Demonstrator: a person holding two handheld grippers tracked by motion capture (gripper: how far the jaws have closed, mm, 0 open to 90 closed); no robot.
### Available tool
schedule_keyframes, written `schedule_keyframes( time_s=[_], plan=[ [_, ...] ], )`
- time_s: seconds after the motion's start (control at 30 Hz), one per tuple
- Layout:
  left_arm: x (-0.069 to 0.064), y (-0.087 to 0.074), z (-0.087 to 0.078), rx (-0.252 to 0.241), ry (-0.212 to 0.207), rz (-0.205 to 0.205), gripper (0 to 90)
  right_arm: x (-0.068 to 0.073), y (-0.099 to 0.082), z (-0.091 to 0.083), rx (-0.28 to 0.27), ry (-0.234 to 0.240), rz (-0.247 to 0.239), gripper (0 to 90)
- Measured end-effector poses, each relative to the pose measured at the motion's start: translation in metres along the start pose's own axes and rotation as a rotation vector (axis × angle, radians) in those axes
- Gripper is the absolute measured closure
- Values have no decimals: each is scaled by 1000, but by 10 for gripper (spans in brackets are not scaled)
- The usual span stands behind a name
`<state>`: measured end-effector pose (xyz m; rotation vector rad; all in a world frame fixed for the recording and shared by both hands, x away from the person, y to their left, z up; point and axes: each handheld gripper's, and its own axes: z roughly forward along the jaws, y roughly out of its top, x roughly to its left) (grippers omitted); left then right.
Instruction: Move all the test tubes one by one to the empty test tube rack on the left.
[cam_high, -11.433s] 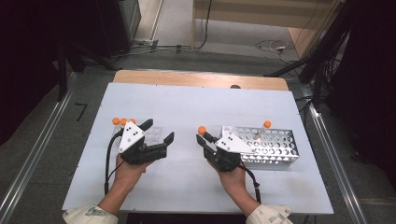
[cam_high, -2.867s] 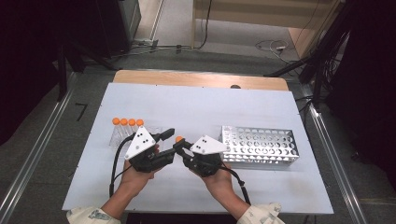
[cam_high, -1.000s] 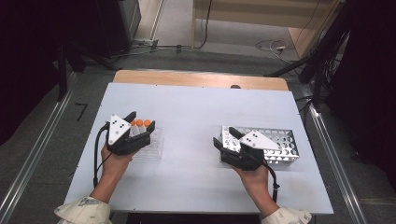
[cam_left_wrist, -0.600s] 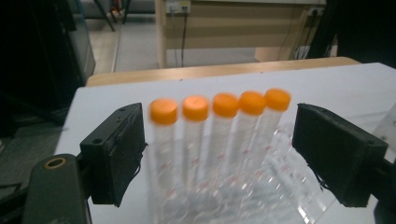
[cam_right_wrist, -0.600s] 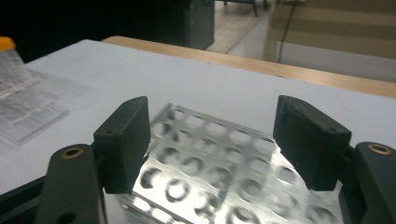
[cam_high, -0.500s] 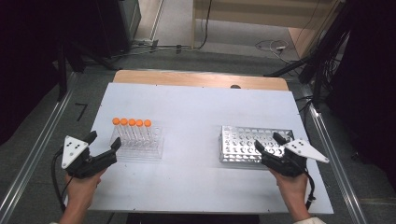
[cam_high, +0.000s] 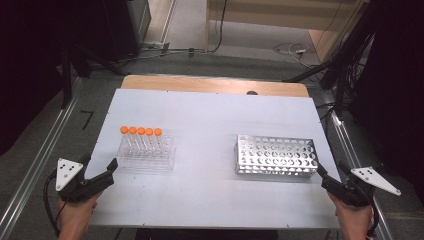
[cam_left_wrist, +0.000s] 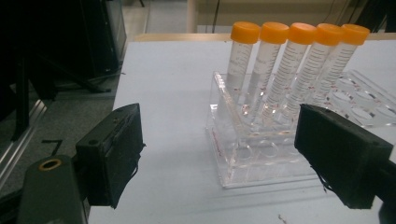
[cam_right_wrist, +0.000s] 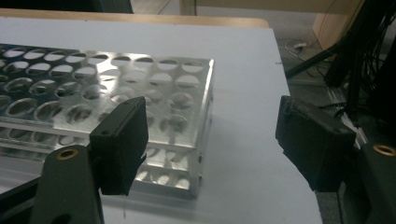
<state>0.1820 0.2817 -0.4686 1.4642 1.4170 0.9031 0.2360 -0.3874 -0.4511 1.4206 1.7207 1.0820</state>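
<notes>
Several orange-capped tubes (cam_high: 141, 137) (cam_left_wrist: 289, 60) stand in a row in a clear plastic rack (cam_high: 150, 161) (cam_left_wrist: 252, 161) on the left of the white table (cam_high: 210, 120). A perforated metal rack (cam_high: 276, 155) (cam_right_wrist: 93, 88) lies on the right with no tubes in it. My left gripper (cam_high: 100, 161) (cam_left_wrist: 220, 122) is at the near left corner, just short of the clear rack. Its jaws have just been opening and stand open with nothing between them. My right gripper (cam_high: 331, 168) (cam_right_wrist: 212, 114) is at the near right corner beside the metal rack's end, likewise just opened and holding nothing.
A wooden strip (cam_high: 215, 85) runs along the table's far edge. Metal rails (cam_high: 40, 160) flank both sides. Cables (cam_high: 295, 50) lie on the floor beyond, and dark equipment (cam_high: 120, 25) stands at the back left. Bare tabletop lies between the two racks.
Both hands have drawn back from the racks toward the table's near corners, the left one leftward and the right one rightward. The tubes and both racks have stayed put.
</notes>
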Motion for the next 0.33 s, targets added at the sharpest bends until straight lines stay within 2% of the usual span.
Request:
schedule_keyframes(
  time_s=[0.13, 0.33],
  plan=[
    [3, -2, 3, 12, 15, -1, 154, -4, -3, -1, 12, -13, 8, 239],
    [8, -6, 8, 43, 24, -1, 144, -2, -3, 1, 13, -17, 3, 239]
  ],
)
